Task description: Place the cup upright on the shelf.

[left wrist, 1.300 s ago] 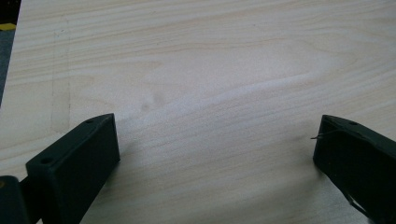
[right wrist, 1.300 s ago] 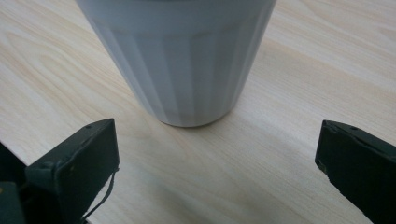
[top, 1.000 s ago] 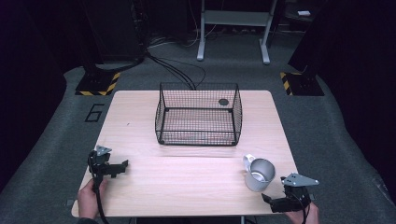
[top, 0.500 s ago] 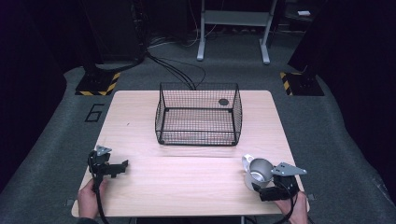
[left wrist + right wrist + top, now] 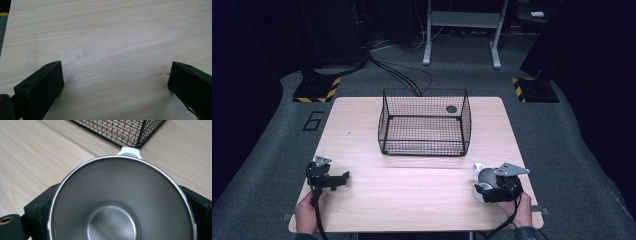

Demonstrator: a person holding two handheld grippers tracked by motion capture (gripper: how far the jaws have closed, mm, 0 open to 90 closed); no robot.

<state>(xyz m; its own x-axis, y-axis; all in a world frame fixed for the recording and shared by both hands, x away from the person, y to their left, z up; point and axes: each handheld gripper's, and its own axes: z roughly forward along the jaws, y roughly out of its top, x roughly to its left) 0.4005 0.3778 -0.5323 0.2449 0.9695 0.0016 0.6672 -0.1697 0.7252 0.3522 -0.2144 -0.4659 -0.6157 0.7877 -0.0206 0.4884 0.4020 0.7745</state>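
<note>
Now, near edge first. Right gripper [image 5: 492,192] at table's 5 o'clock, jaws either side of steel cup [image 5: 486,180]; looks clamped on the body, though contact itself is hidden behind the rim. Cup [image 5: 120,202] upright, mouth up, white handle [image 5: 129,151] at 12 o'clock from the tool, toward the basket. Left gripper [image 5: 328,179] at 7 o'clock, jaws wide apart over bare wood table [image 5: 107,37], well apart from cup. Farther off: wire basket [image 5: 424,122] at 11 o'clock from the cup, open-topped. Likely next: lift, carry toward 11 o'clock. Right hand nearer.
</note>
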